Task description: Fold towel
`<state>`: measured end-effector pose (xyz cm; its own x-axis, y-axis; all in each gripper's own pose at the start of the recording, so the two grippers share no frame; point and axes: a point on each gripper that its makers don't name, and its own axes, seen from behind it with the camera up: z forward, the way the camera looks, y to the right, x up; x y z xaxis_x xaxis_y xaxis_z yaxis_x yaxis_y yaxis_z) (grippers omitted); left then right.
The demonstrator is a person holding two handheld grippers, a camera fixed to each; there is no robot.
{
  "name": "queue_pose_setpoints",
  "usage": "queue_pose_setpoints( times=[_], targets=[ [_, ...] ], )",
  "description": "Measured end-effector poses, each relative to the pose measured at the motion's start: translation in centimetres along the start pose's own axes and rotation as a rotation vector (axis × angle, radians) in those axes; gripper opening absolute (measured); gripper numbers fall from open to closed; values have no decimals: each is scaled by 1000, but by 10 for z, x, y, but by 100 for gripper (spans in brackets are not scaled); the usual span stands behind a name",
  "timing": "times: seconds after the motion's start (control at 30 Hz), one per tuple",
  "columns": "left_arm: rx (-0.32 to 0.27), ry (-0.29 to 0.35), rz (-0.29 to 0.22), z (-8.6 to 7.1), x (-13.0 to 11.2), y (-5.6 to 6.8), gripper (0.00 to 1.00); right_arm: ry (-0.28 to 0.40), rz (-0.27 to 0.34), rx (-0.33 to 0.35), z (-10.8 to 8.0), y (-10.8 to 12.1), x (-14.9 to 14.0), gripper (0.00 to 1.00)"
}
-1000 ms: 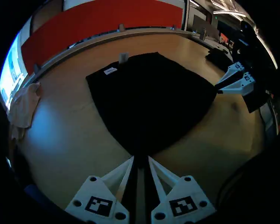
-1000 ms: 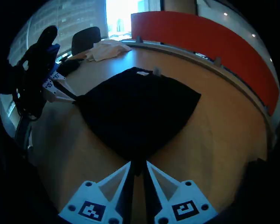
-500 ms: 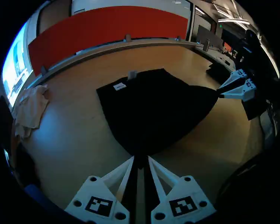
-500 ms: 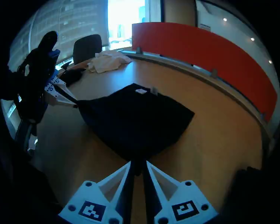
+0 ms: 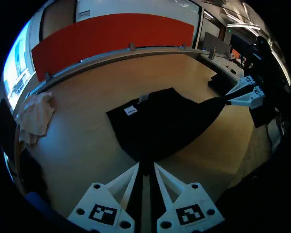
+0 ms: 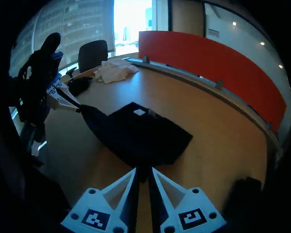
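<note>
In the left gripper view, my left gripper (image 5: pixel 146 165) has its two white fingers squeezed close together, and they pinch one near corner of the big soft black cloth towel (image 5: pixel 165 120). The far part of the towel lies flat on the wide light-brown wooden tabletop (image 5: pixel 83 128), with a little white tag (image 5: pixel 130 111) on top. The near part rises off the wood toward me. Off to the side, my right gripper (image 5: pixel 226 101) pinches the other near corner, lifted above the tabletop too. A crumpled pale cloth (image 5: pixel 35 114) sits well apart from the towel. In the right gripper view, my right gripper (image 6: pixel 143 171) has its fingers pressed together on its corner of the towel (image 6: pixel 141 134). My left gripper (image 6: pixel 78 109) holds the other corner up. The pale cloth (image 6: pixel 114 70) lies far off by a dark chair (image 6: pixel 92 52). I think the towel is light and floppy. It will droop where nothing holds it, and it will not break. The corners are the best place to hold it, because then the edge stays straight and I can lay it over by the tag.
</note>
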<state>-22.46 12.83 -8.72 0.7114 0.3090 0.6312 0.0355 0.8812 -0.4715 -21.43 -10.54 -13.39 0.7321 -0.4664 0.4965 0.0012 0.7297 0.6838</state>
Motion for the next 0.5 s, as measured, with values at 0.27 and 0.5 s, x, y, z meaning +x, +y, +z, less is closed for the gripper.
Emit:
queue_pose_setpoints(
  times=[0.27, 0.5],
  targets=[
    [-16, -12, -2, -16, 2, 6, 10, -4, -3, 20, -15, -8, 5, 14],
    [-15, -20, 3, -19, -1, 8, 10, -8, -4, 26, -17, -12, 5, 14]
  ],
)
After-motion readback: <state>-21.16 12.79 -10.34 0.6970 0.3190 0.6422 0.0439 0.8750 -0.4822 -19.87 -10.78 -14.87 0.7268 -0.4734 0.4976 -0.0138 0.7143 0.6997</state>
